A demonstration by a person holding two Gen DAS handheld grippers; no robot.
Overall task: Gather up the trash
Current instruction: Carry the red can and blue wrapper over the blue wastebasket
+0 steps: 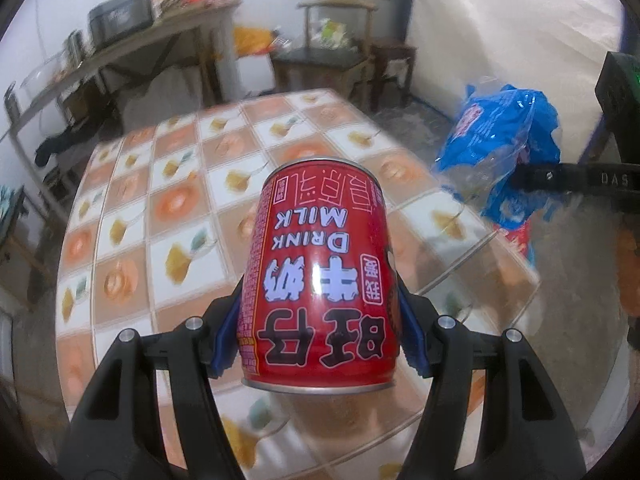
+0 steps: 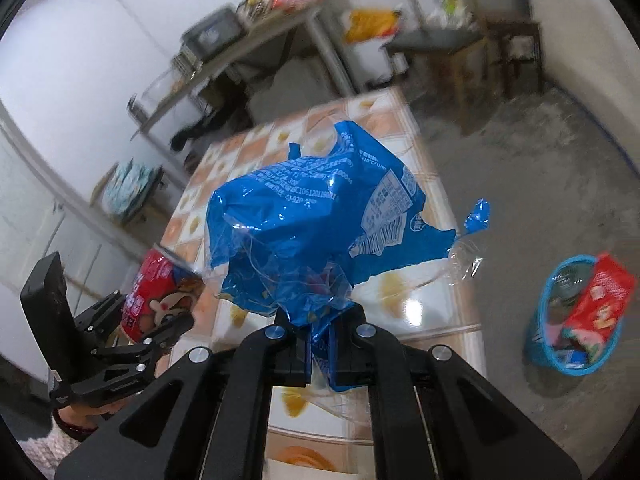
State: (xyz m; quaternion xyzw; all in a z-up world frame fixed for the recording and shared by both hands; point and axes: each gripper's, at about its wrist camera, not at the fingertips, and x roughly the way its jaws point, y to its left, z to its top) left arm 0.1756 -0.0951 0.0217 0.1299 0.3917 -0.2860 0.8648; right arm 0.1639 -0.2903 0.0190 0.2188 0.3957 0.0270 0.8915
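The left gripper [image 1: 320, 332] is clamped on a red milk can [image 1: 320, 276], its blue pads pressed against the can's two sides near the bottom rim; the can is clear of the table and its printed label reads upside down in the left wrist view. The right gripper [image 2: 319, 354] is squeezed tight on the lower end of a crumpled blue plastic wrapper [image 2: 316, 236], which bunches between the pads and balloons out above them, with a clear torn strip trailing off to the right. In the right wrist view the left gripper [image 2: 132, 328] shows at the lower left with the can [image 2: 160, 292] in it, just beside the wrapper; in the left wrist view the wrapper [image 1: 500, 152] hangs at the right with a black finger of the right gripper across it. Under both lies a table [image 1: 168, 184] covered in an orange and white checked cloth with a glossy sheet over it. On the grey floor to the right of the table stands a blue basket [image 2: 540, 320] with a red packet [image 2: 596, 300] and other rubbish inside. Further back are a cluttered shelf and a wooden chair [image 1: 332, 52], all blurred.
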